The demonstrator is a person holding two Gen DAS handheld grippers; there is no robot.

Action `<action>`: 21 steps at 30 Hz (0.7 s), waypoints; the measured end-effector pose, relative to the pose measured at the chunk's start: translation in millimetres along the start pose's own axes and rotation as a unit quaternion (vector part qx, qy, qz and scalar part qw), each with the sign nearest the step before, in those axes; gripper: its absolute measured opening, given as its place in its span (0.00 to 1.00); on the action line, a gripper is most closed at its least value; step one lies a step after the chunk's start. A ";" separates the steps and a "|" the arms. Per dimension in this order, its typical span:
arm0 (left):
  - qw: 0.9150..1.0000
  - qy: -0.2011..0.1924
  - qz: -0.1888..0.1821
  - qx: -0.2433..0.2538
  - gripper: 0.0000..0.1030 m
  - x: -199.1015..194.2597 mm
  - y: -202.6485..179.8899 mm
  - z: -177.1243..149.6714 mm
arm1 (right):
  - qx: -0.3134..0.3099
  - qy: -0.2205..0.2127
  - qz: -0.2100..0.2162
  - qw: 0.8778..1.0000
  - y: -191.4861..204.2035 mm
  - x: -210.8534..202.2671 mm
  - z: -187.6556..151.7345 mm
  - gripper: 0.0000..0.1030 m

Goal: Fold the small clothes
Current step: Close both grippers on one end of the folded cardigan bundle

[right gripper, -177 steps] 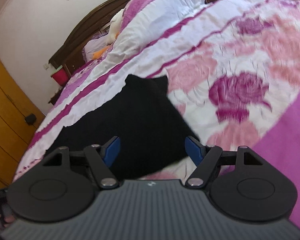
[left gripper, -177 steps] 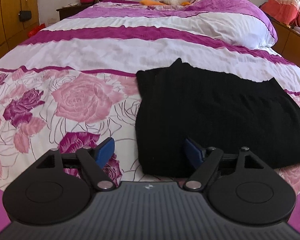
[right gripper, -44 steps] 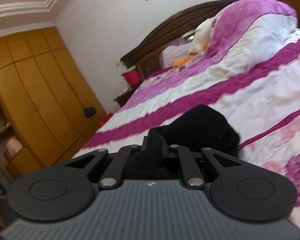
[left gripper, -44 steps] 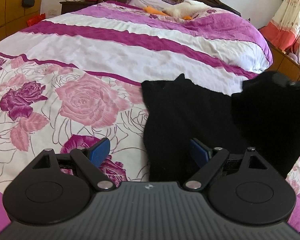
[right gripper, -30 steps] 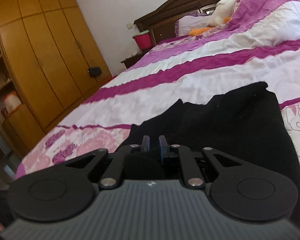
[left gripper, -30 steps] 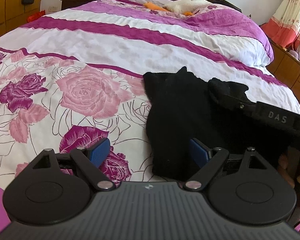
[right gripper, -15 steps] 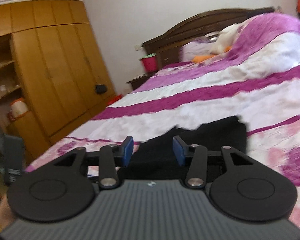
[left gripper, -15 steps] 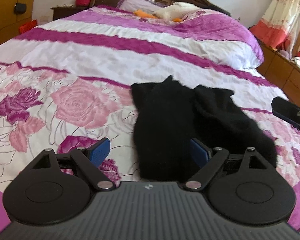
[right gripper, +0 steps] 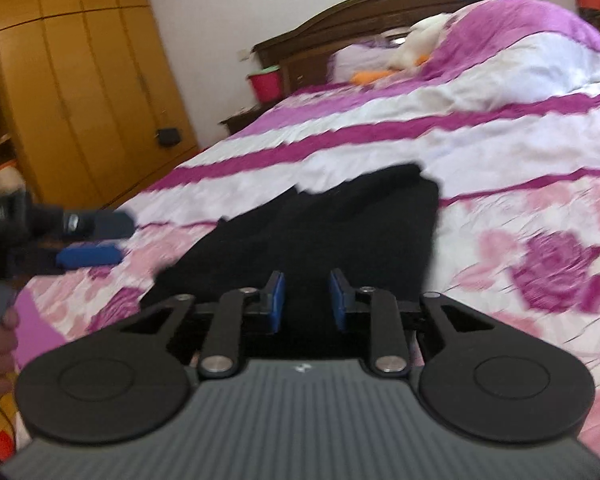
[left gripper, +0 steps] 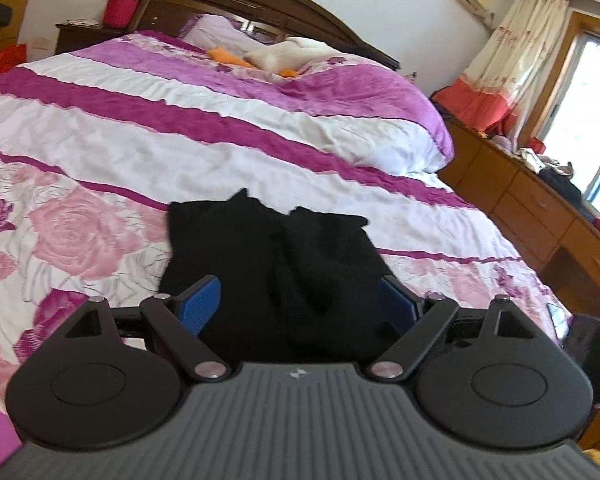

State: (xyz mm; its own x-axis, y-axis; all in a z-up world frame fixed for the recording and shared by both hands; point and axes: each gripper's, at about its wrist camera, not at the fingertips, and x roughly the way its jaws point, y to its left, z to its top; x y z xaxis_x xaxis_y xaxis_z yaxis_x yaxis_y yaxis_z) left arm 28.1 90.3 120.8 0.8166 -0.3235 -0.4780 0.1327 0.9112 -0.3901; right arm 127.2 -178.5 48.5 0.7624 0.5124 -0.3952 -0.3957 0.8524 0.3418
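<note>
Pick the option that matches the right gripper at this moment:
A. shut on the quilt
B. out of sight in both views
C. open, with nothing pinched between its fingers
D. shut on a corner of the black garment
C: in the right wrist view the right gripper has a clear gap between its blue pads, and the black garment lies flat on the quilt beyond them, ungripped.
</note>
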 end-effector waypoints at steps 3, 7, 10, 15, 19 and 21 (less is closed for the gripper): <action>1.000 0.008 0.001 0.002 0.86 9.3 -1.9 -4.8 | 0.009 0.010 0.028 1.000 7.4 8.0 -3.6 0.26; 1.000 0.023 0.003 -0.010 0.85 30.3 3.1 -13.8 | 0.006 0.018 0.030 0.999 9.1 9.6 -0.3 0.27; 0.999 0.033 -0.002 -0.007 0.79 44.0 4.2 -22.2 | 0.016 0.024 0.031 0.999 2.6 2.2 9.8 0.26; 0.999 0.042 -0.022 -0.001 0.68 56.2 1.6 -30.8 | -0.006 0.042 -0.009 0.999 -1.3 -0.3 44.7 0.40; 0.999 0.029 -0.031 0.008 0.46 59.8 -3.5 -32.1 | -0.014 0.077 -0.034 0.996 3.0 22.1 78.5 0.46; 0.999 0.031 -0.033 0.000 0.43 62.7 -2.4 -32.6 | -0.014 0.104 -0.042 0.994 7.6 40.3 91.4 0.46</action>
State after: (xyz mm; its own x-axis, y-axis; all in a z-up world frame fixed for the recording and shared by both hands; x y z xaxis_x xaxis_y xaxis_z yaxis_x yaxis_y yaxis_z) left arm 60.7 59.5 66.1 0.7700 -0.3985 -0.4983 0.1861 0.8873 -0.4220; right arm 201.7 -160.9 113.1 0.6719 0.4480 -0.5897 -0.3523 0.8938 0.2777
